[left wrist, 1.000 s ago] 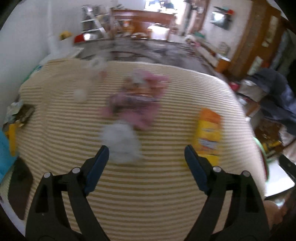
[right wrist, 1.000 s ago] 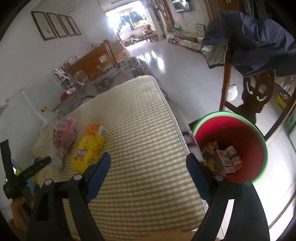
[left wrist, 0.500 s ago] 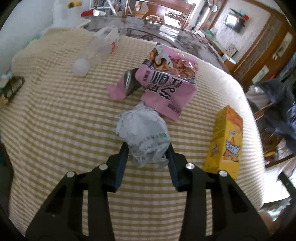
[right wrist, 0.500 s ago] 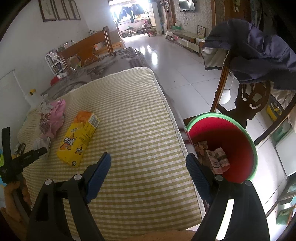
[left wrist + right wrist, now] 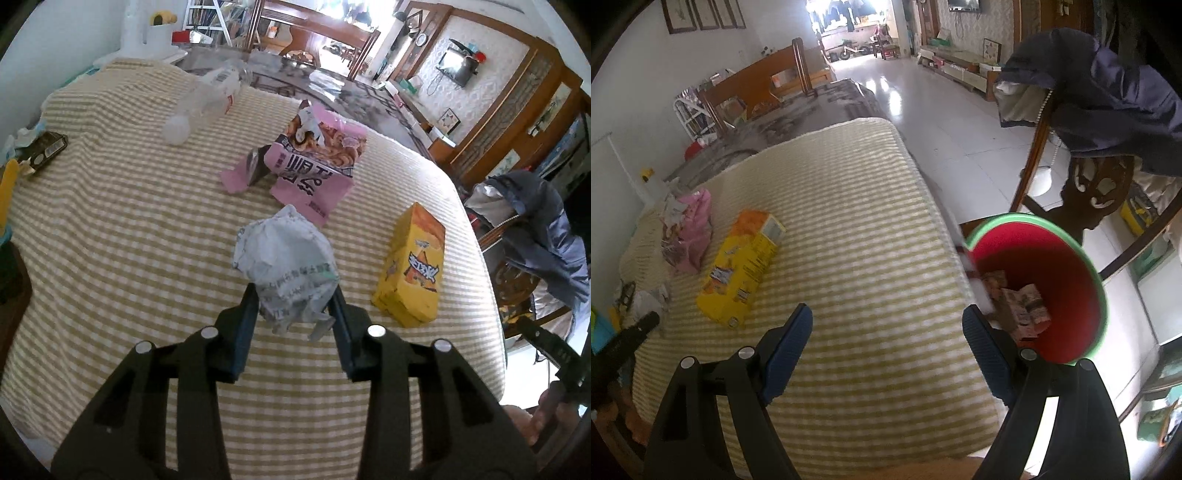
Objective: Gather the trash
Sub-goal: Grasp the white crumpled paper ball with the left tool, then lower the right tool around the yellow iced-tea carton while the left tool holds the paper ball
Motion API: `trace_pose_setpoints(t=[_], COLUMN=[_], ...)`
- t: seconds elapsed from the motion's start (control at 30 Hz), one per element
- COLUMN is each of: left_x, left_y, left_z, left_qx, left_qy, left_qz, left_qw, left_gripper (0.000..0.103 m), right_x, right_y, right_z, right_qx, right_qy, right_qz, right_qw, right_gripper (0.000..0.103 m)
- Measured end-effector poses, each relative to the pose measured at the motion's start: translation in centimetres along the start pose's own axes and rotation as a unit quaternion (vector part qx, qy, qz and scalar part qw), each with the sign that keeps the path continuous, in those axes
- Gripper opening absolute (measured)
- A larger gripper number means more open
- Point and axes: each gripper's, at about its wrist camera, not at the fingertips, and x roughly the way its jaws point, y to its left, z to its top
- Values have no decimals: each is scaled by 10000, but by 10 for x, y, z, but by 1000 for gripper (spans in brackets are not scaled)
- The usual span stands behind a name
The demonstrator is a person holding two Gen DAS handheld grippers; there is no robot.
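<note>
A crumpled white paper wrapper (image 5: 286,264) sits between the blue pads of my left gripper (image 5: 293,306), which is shut on its near end above the striped mattress (image 5: 129,240). Beyond it lie a pink snack bag (image 5: 314,166) and, to the right, a yellow snack box (image 5: 413,264). A clear plastic bottle (image 5: 199,107) lies farther back. My right gripper (image 5: 888,343) stands open with nothing between its fingers, over the mattress's near right corner. The yellow snack box (image 5: 742,273) and pink snack bag (image 5: 689,229) show to its left. A red bin with a green rim (image 5: 1056,280), holding trash, stands beside the mattress.
A dark small packet (image 5: 46,151) lies at the mattress's left edge. A wooden chair with a dark blue jacket (image 5: 1108,96) stands behind the bin on the white tiled floor (image 5: 945,122). Wooden furniture (image 5: 314,33) lines the far side.
My left gripper moved up to the crumpled wrapper and its jaws closed on it; the wrapper now hangs a little off the mattress. The right gripper drifted slightly over the mattress, still open.
</note>
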Motion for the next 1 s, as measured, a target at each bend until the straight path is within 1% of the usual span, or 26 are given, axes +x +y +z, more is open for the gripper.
trace_pose_setpoints(t=[0.07, 0.17, 0.27, 0.33, 0.47, 0.6, 0.73, 0.83, 0.87, 0.93, 0.97, 1.0], left_x=[1, 0, -2, -3, -4, -3, -2, -1, -1, 0, 0, 0], left_y=[2, 5, 6, 7, 9, 8, 8, 7, 7, 6, 7, 7], left_z=[2, 5, 5, 5, 7, 8, 8, 7, 8, 8, 8, 7], left_qx=[-45, -73, -84, -91, -102, -97, -89, -70, -62, -57, -59, -61], left_qy=[-3, -25, -39, -39, -68, -75, -54, -30, -25, -17, -11, -8], left_qz=[0, -12, -48, -68, -56, -52, -31, -23, -18, -9, -1, 3], left_qw=[10000, 10000, 9999, 9999, 9999, 9999, 9999, 10000, 10000, 10000, 10000, 10000], left_gripper=[37, 37, 37, 37, 37, 38, 38, 38, 38, 38, 38, 38], right_x=[10, 32, 51, 63, 82, 90, 96, 98, 98, 99, 98, 98], right_y=[14, 48, 80, 95, 116, 132, 149, 159, 160, 161, 161, 161], right_z=[4, 12, 23, 31, 38, 37, 30, 23, 21, 16, 15, 14], right_qx=[29, -3, -74, -67, 79, -145, -667, -1039, -1130, -1315, -1385, -1423], right_qy=[115, 450, 664, 762, 976, 981, 912, 783, 765, 726, 725, 723], right_qz=[207, 671, 857, 908, 966, 836, 607, 438, 406, 330, 364, 387], right_qw=[9997, 9967, 9941, 9929, 9905, 9916, 9917, 9905, 9898, 9881, 9870, 9864], right_gripper=[83, 84, 86, 87, 87, 87, 87, 87, 85, 76, 73, 73])
